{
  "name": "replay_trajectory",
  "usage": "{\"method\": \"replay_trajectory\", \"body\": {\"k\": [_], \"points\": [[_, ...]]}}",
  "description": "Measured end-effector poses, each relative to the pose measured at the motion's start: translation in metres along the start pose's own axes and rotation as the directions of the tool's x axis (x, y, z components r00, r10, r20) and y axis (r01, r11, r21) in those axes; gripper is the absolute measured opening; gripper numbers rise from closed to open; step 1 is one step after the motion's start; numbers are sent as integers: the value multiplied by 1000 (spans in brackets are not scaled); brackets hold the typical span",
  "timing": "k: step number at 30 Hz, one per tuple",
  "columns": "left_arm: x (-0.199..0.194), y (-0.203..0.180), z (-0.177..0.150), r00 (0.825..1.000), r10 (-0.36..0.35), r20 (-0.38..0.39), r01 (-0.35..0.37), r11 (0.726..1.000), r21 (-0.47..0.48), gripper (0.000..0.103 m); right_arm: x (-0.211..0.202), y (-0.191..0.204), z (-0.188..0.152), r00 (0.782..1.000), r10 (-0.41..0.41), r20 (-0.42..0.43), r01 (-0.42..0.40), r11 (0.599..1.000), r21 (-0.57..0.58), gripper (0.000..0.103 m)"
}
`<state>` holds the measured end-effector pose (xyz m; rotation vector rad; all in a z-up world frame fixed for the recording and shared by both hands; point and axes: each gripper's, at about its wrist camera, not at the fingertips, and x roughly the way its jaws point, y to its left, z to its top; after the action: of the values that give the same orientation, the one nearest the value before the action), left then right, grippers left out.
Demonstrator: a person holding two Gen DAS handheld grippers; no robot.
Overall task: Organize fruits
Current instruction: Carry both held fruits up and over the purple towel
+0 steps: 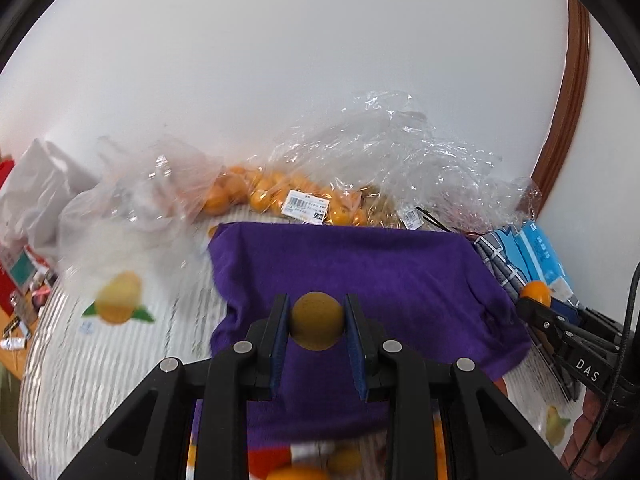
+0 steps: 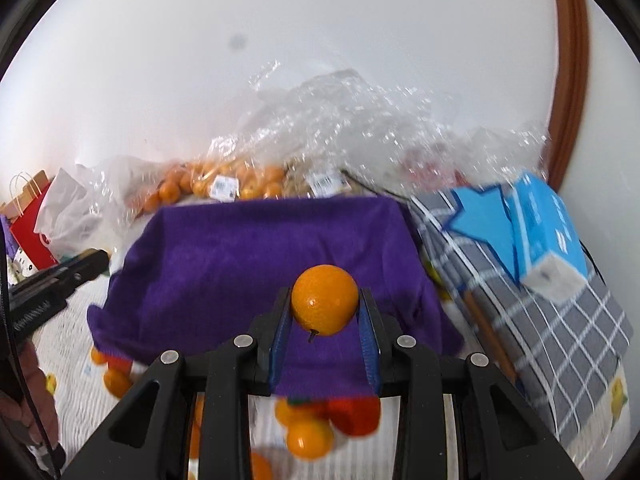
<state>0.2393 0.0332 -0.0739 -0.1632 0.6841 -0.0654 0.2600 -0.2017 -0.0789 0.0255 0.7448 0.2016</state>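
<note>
Both hands loaded. My left gripper (image 1: 316, 326) had its fingers (image 1: 280, 344) clamped nearly shut on a small brownish-yellow fruit (image 1: 317, 320), held between the blue pads above the purple cloth (image 1: 360, 264). My right gripper (image 2: 325, 308) was pinched just as tight on an orange (image 2: 325, 299), stem end facing the camera, also above the cloth; from the left wrist view I could see that same orange out at the right edge. Below the right gripper sat loose oranges (image 2: 309, 436) and a red fruit (image 2: 356, 416) on the white patterned desk cover (image 1: 120, 360), near the front edge of the cloth. The cloth looked draped over something boxy; what was under it I couldn't tell. Right of it lay a grey checked fabric (image 2: 560, 340) with a blue tissue pack (image 2: 548, 232) on top. Behind the cloth were clear plastic bags (image 1: 400, 152) with more oranges (image 1: 256, 192) and barcode labels, against the white wall. Step in hand, as I read it: carry phase, both fruits lifted clear and in transit to wherever they get sorted. No bowl or tray was visible in either view, so the drop spot was unclear. The next move calls for picking a target for each kind, then lowering close before opening the fingers, since round fruit will roll off soft cloth.
</note>
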Motion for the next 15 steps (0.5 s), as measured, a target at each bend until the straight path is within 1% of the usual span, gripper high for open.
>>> {"method": "replay_trajectory", "body": {"k": [2,5,9,10,13,15], "points": [[12,-2,1,1000,-8,-9,8,1000,12,26,11,3,4,1000,2,-4,-2,1000,-5,32],[25,-1,-4,999,-22,-32,22,1000,1,26,31,3,0,1000,12,-28,-11,1000,9,32],[38,3,-14,998,-14,-63,15,1000,5,26,57,0,-13,995,8,-100,-6,1000,16,32],[41,4,-15,997,-15,-72,16,1000,3,26,59,0,-15,994,4,-107,-2,1000,17,32],[45,7,-17,997,-14,-81,14,1000,-6,26,60,-4,-17,995,3,-102,0,1000,30,32],[48,10,-17,996,-26,-88,24,1000,-14,26,60,-6,-17,996,9,-94,-6,999,38,32]]}}
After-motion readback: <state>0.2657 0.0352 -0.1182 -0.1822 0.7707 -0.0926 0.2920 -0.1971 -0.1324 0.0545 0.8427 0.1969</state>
